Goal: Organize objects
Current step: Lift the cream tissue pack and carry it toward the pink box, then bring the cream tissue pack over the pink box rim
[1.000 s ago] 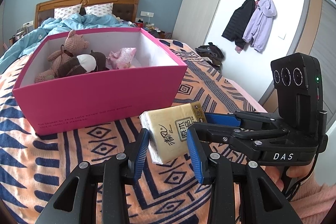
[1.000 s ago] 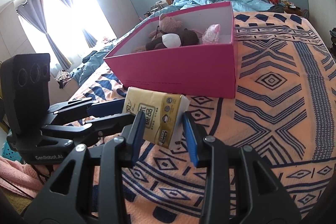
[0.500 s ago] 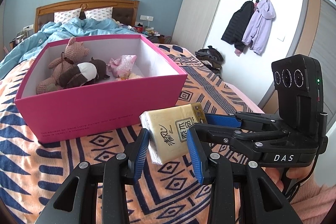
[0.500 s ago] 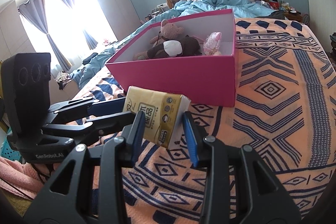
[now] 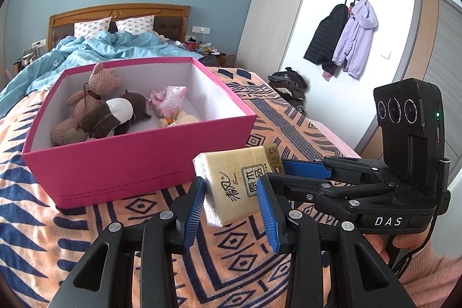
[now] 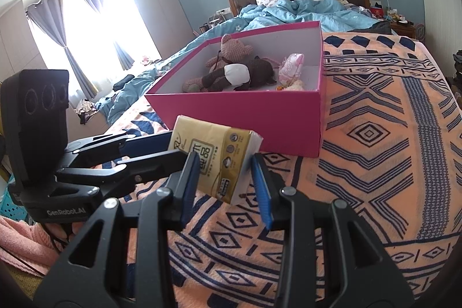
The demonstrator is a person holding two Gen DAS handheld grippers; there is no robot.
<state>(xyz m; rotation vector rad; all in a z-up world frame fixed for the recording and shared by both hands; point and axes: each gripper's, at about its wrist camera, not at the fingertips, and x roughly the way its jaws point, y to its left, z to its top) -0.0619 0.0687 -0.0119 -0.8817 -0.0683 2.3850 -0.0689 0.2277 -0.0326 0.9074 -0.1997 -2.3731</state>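
**Box interior comes into fuller view**

From both wrist cameras the pink box [image 5: 138, 172] now sits lower in view, so more of its white inside shows. In the left wrist view the brown bear [image 5: 92, 88], the dark plush [image 5: 115, 117] and the pink pouch [image 5: 169, 100] are more exposed, and a yellowish item [image 5: 179, 119] on the box floor has appeared.

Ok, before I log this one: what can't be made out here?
- Tissue pack: its underside faces away in both views, so whether it rests on the bedspread or is lifted is unclear.
- Box: its near wall hides the floor's front strip in both views.
- Small yellow toy: partly behind the pink toy, too small to identify.
- Person: only a pink sleeve at the frame edge.
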